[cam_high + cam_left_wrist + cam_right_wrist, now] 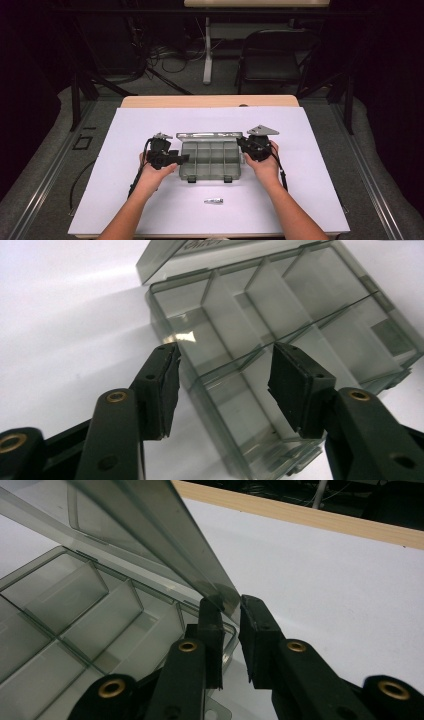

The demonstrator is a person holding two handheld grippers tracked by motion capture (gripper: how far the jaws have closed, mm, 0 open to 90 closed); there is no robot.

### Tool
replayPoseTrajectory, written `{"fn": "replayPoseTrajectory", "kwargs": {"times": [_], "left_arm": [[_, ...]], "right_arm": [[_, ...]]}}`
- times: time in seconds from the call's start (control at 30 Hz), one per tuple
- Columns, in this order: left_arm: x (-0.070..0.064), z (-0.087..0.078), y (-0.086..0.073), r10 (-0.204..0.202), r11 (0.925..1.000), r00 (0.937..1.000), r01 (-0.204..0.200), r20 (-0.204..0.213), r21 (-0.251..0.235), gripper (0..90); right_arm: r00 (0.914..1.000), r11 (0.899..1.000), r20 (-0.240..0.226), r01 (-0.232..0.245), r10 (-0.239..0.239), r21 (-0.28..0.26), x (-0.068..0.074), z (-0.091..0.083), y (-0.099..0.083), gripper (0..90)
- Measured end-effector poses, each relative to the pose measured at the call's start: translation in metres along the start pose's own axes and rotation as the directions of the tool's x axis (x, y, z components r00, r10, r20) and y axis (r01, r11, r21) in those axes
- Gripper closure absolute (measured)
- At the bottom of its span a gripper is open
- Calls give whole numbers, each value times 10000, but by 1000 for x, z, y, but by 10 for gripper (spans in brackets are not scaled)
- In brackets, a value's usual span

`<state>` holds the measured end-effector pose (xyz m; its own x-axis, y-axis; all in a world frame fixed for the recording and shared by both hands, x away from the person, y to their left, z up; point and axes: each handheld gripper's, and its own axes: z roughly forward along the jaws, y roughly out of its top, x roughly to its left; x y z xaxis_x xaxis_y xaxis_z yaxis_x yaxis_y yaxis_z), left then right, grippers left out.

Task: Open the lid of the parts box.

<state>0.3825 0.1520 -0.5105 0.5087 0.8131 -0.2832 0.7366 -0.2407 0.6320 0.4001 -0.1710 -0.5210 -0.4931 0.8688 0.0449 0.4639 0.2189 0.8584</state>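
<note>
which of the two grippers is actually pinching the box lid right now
The right gripper: its jaws close on the corner of the raised lid. The left gripper is open, straddling the box wall.

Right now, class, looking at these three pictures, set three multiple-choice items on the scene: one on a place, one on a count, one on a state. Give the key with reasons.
1. Where does the small silvery part lie?
A. inside the box
B. on the white sheet, on the person's side of the box
C. in the left gripper

2. How many latches show on the near edge of the compartment box?
A. two
B. four
C. none

3. What state is the lid in?
A. shut flat
C. lying off on the table
B. raised, its corner between the right gripper's jaws

Key: 1 B, it rests on the sheet apart from the box. 2 A, two dark tabs show there. 3 B, the right gripper pinches the lid's corner, while the left gripper stands open around the box's side wall.
</note>
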Motion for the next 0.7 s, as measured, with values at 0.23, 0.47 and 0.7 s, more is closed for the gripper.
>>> {"fn": "replayPoseTrajectory", "kwargs": {"times": [0.23,0.47,0.7], "left_arm": [[2,1,-3,443,9984,9986,-432,-291,376,511],[2,11,-8,480,9978,9971,-451,-588,493,607],[-1,23,-13,594,9956,9956,-538,-731,761,659]], "right_arm": [[10000,9999,-17,-39,38,-96,0,1,0,801],[10000,9999,4,-55,55,-103,0,1,0,803],[9999,9999,21,-103,103,-138,0,1,-1,804]]}}
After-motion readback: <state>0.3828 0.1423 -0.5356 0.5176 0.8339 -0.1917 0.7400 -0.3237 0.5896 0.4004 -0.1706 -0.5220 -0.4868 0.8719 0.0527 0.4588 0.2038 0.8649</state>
